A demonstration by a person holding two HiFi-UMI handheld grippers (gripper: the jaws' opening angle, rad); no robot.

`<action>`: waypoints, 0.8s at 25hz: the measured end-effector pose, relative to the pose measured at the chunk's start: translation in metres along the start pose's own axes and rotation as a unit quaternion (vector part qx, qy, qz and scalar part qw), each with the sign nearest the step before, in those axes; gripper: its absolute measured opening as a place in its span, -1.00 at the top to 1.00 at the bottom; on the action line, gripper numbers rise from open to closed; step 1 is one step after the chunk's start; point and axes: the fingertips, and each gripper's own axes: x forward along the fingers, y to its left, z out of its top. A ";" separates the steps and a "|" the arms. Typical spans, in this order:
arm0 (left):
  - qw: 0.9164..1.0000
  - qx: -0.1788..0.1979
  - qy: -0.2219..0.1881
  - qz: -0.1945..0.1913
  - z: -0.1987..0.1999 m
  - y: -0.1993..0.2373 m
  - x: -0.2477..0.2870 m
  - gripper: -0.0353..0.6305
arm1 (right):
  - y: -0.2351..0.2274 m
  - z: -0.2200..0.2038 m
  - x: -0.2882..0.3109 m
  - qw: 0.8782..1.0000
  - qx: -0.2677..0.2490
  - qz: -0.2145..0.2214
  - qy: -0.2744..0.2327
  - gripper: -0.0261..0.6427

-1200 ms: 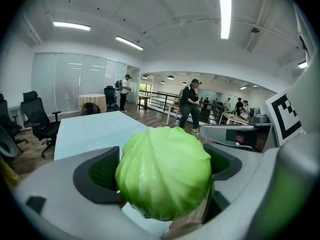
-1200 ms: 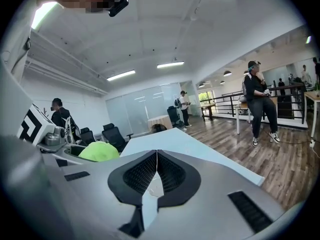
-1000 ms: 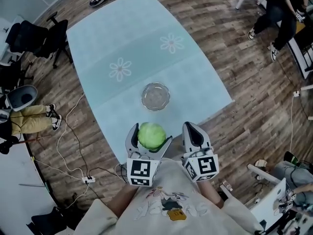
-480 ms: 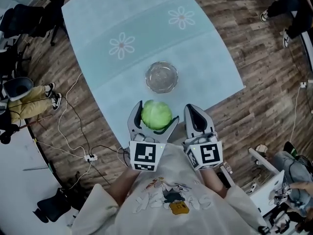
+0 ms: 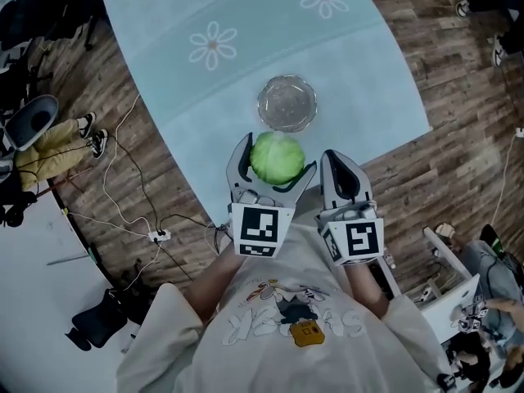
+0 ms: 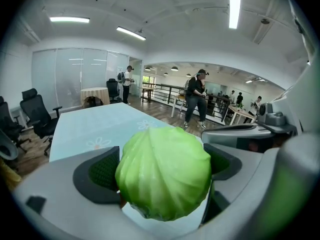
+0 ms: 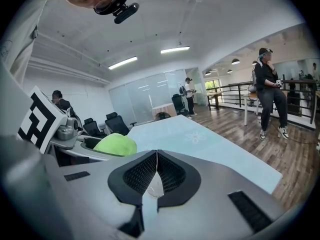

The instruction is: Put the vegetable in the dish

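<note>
Cabbage now nearer the dish

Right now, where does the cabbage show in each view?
Head view: cabbage at centre, in the left gripper, just short of the glass dish.
Left gripper view: cabbage lower centre, between the jaws.
Right gripper view: cabbage left of centre.
Shared landmark: the pale blue daisy table.
</note>
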 end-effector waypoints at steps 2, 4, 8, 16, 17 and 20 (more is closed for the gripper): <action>1.000 -0.001 0.002 -0.002 -0.003 0.003 0.004 -0.70 | -0.001 -0.004 0.005 1.000 -0.003 -0.004 0.003 0.85; 1.000 -0.002 0.006 -0.005 -0.007 0.006 0.008 -0.70 | -0.002 -0.005 0.009 1.000 -0.008 -0.007 0.003 0.85; 1.000 -0.003 0.016 -0.007 -0.020 0.013 0.014 -0.70 | -0.003 -0.007 0.016 1.000 -0.008 -0.019 0.004 0.85; 0.999 -0.010 0.034 -0.010 -0.040 0.028 0.037 -0.70 | -0.007 -0.017 0.034 0.999 -0.005 -0.037 0.010 0.85; 0.999 -0.011 0.034 -0.011 -0.041 0.029 0.040 -0.70 | -0.008 -0.018 0.036 0.999 -0.005 -0.038 0.011 0.85; 0.999 -0.014 0.037 -0.013 -0.044 0.031 0.052 -0.70 | -0.013 -0.022 0.042 0.999 -0.003 -0.043 0.013 0.85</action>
